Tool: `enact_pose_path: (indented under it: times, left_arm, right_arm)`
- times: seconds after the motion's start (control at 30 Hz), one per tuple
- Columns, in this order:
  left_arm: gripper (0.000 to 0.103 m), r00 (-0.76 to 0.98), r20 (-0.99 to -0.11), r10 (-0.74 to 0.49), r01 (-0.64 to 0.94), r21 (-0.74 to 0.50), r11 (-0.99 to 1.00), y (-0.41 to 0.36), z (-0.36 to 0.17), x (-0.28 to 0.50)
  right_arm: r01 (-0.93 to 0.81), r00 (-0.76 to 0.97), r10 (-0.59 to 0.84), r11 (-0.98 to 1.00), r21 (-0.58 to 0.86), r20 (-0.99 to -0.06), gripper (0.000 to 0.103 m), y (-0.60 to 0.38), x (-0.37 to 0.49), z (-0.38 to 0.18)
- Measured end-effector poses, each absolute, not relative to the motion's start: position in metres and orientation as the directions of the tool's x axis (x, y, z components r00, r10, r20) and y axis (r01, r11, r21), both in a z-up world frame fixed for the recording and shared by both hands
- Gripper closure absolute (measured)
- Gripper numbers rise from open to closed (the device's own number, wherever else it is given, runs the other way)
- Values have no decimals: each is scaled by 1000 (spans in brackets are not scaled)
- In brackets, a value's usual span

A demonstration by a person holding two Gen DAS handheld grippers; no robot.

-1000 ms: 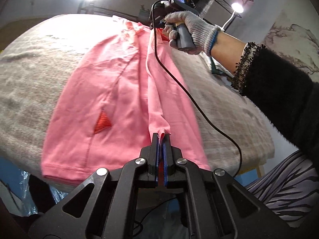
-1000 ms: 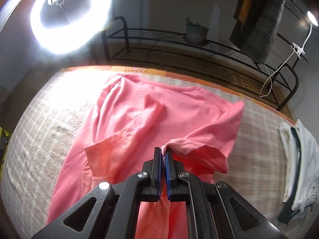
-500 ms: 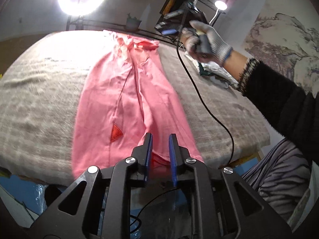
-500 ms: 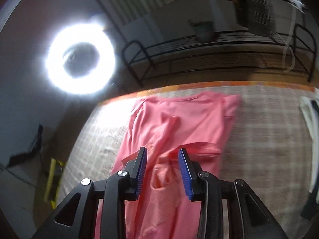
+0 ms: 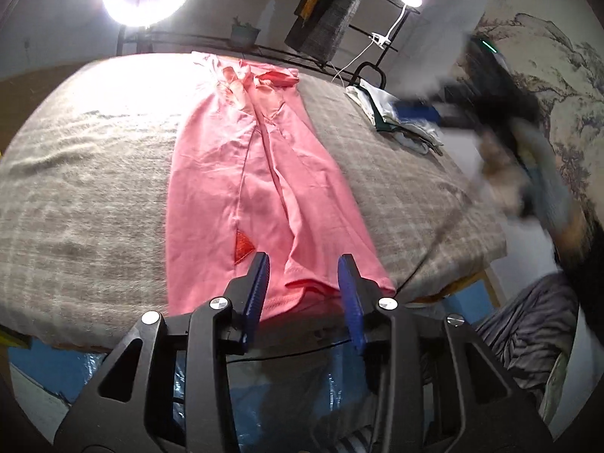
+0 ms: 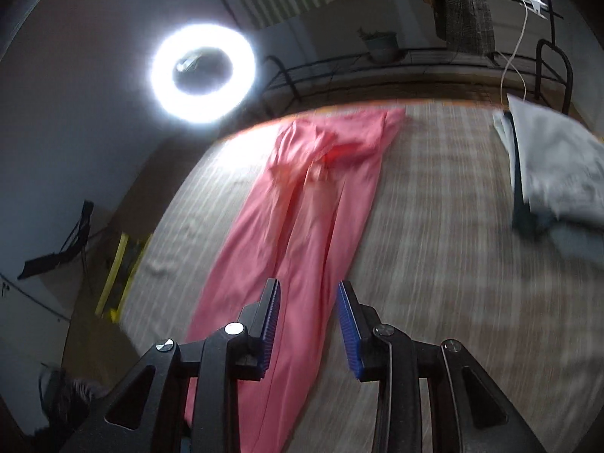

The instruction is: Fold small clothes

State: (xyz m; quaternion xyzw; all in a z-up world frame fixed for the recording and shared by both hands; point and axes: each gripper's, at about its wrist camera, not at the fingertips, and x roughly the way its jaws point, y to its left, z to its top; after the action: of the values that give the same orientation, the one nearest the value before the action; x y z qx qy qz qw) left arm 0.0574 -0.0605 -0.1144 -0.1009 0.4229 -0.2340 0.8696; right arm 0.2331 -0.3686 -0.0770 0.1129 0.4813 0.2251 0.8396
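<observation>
Pink shirt (image 5: 260,173) folded into a long strip, lying flat on the grey plaid desk (image 5: 87,173).
We see the left gripper (image 5: 303,279) above the near hem, jaws wide, holding nothing; right gripper (image 6: 307,313) over the strip too, jaws wide, nothing held. Folded pale clothes pile (image 6: 555,173) sits well apart at the far right. Ring light (image 6: 204,73) glares behind the desk.

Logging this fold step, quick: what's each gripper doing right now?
Left gripper: open, empty, over the pink shirt's hem.
Right gripper: open, empty, above the shirt.
</observation>
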Motion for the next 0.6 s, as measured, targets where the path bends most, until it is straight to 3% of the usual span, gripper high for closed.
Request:
enact_pose_path:
  times: [0.2,0.23,0.3,0.53,0.57,0.6]
  left_arm:
    - [66,457,-749,-480,332,-357,873,-90,-131,90]
    - [69,433,-763,-480,323,-366,873,-93,-137,96]
    - [98,403,-783,-474,297,-377,877,-96,-148,104]
    - [103,423,-775,-468,277,-381,882,-95,-153,103]
    - [103,430,-771,-471,273,-386,881,-94,-151,103]
    - [103,434,-763,-479,261,-402,878,-90,-148,102]
  right_arm:
    - [-237,340,474,879,413,-813,67,-356,126,-129]
    - [-235,322,481,875,423,-816,67,-351,112,-141]
    - [-249,303,484,872,422,-821,66,-342,97,-155]
    - [-317,286,464,872,374,-839,64,-310,78,-187]
    - [-338,289,453,872,353,-843,68,-306,75,-187]
    - [-358,291,452,869,342,-843,91,-303,75,-186]
